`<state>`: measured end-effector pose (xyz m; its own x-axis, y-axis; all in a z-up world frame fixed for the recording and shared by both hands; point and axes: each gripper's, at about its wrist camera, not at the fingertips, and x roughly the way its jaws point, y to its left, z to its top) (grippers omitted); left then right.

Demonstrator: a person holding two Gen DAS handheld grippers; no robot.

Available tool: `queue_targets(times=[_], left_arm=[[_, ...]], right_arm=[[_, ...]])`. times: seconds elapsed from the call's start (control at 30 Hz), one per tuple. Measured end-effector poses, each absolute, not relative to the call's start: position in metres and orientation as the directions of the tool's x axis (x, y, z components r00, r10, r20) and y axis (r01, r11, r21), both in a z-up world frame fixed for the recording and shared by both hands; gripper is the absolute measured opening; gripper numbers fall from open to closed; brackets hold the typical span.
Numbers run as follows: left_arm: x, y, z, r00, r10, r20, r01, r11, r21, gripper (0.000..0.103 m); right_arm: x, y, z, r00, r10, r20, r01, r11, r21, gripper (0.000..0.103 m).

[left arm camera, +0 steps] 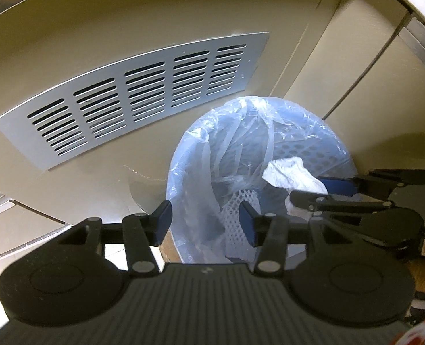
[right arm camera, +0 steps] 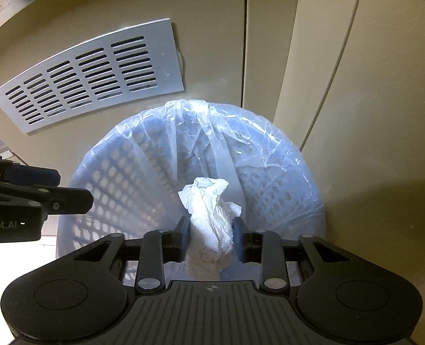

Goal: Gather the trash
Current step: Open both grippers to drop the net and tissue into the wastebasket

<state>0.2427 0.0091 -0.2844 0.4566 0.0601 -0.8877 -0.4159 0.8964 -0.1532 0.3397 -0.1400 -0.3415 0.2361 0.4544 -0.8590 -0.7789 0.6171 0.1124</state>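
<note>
Your right hand-held gripper [right arm camera: 211,237] hangs over the bin with a crumpled white tissue wad [right arm camera: 209,218] standing between its pads; whether the pads press it you cannot tell from here, so treat it as barely held. Your left hand-held gripper [left arm camera: 205,220] has its fingers apart with nothing between them, poised over the bin's near rim at 6 o'clock in its own view, while the other gripper and the wad sit toward 3 o'clock.

The wad looks very light, soft and springy. It will crush rather than resist and may cling to a pad, so take it across its thick middle, not by the loose peak at 12 o'clock.

Beyond the pads, the blue perforated wastebasket [right arm camera: 284,189] is lined with a thin clear plastic liner [right arm camera: 201,126] draped loosely over the rim. Inside it, the left view shows white foam netting [left arm camera: 238,207] low in the liner, and little else can be made out. The liner is slack and slippery, so it could snag a fingertip. A slotted metal vent plate [right arm camera: 91,74] lies on the cabinet face at 10 o'clock
</note>
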Motion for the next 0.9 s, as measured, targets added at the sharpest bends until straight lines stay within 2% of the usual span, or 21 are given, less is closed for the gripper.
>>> queue_targets(times=[0.03,0.07,0.5,0.7,0.9], left_arm=[[0.242,0.009,-0.284,0.457,0.062,-0.887,-0.418,0.896,-0.153,0.048],[0.241,0.010,-0.284,0.458,0.063,-0.887,-0.419,0.895,-0.153,0.049],[0.216,0.014,-0.252,0.486,0.103,-0.868,-0.436,0.889,-0.139,0.052],[0.195,0.010,-0.209,0.520,0.129,-0.844,-0.446,0.884,-0.140,0.057],[0.180,0.007,-0.152,0.595,0.133,-0.792,-0.404,0.902,-0.153,0.063]], right_arm=[[0.339,-0.139,-0.342,0.242,0.453,-0.858,-0.773,0.624,0.112,0.063],[0.339,-0.139,-0.341,0.247,0.457,-0.854,-0.769,0.629,0.115,0.066],[0.320,-0.138,-0.307,0.239,0.488,-0.839,-0.790,0.600,0.125,0.067],[0.300,-0.142,-0.256,0.251,0.533,-0.808,-0.793,0.592,0.143,0.067],[0.285,-0.152,-0.180,0.303,0.625,-0.719,-0.805,0.572,0.159,0.067]])
